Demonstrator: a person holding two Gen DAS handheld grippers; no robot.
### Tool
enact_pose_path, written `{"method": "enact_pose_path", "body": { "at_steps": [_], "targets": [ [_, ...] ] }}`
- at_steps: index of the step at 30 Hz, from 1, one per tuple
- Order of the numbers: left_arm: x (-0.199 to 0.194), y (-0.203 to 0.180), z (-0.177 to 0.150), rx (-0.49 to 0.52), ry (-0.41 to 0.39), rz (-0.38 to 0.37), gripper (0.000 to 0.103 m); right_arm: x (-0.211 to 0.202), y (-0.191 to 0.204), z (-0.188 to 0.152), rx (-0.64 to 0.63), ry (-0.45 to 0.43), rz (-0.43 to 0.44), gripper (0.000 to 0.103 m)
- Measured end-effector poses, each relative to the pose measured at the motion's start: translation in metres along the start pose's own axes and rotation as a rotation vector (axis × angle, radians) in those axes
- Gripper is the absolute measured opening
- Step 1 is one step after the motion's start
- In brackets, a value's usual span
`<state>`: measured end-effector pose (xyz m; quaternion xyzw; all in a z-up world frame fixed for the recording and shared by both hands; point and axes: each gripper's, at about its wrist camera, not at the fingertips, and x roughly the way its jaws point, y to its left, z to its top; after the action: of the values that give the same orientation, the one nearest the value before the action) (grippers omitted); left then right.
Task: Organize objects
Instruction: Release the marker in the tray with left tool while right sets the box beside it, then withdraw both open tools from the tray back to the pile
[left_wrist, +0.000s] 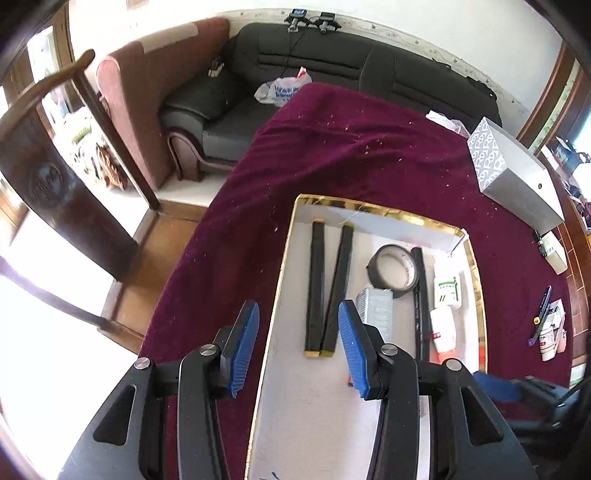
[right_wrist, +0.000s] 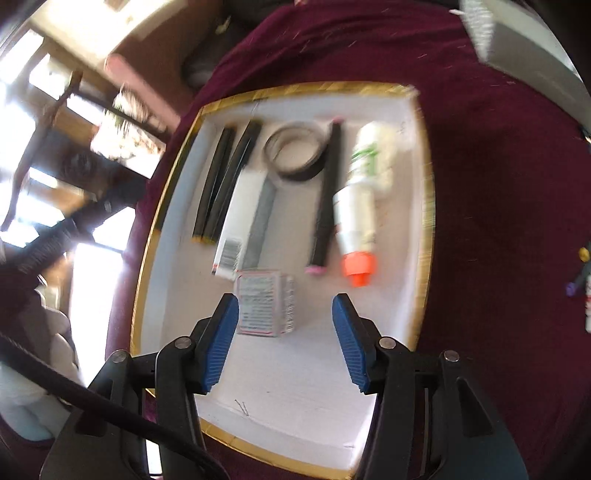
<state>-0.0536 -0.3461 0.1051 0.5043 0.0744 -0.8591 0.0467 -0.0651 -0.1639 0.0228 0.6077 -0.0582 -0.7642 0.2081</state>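
Note:
A white gold-rimmed tray (left_wrist: 291, 369) (right_wrist: 306, 376) lies on a maroon cloth. In it lie two black bars (left_wrist: 325, 288) (right_wrist: 225, 184), a tape roll (left_wrist: 393, 269) (right_wrist: 295, 155), a thin black stick (left_wrist: 421, 299) (right_wrist: 327, 195), a white bottle with an orange cap (left_wrist: 443, 328) (right_wrist: 356, 206), a grey pack (left_wrist: 375, 306) (right_wrist: 258, 218) and a small printed box (right_wrist: 264, 302). My left gripper (left_wrist: 299, 347) is open and empty above the tray's left edge. My right gripper (right_wrist: 286, 343) is open and empty just behind the small box.
A grey box (left_wrist: 513, 173) stands on the cloth at the back right. Pens and small bottles (left_wrist: 546, 325) lie right of the tray. A black sofa (left_wrist: 314, 85) and a wooden chair (left_wrist: 55, 147) stand beyond the table.

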Motion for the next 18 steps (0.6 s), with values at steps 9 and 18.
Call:
{"method": "enact_pose_path", "body": {
  "at_steps": [9, 18],
  "targets": [
    [-0.019, -0.061, 0.005, 0.112, -0.079, -0.075, 0.039, -0.124, -0.046, -0.028, 0.052, -0.477, -0.415, 0.103],
    [-0.055, -0.133, -0.019, 0.165, -0.108, -0.235, 0.039, -0.152, -0.257, -0.07, 0.605, -0.333, -0.276, 0.097]
  ]
}}
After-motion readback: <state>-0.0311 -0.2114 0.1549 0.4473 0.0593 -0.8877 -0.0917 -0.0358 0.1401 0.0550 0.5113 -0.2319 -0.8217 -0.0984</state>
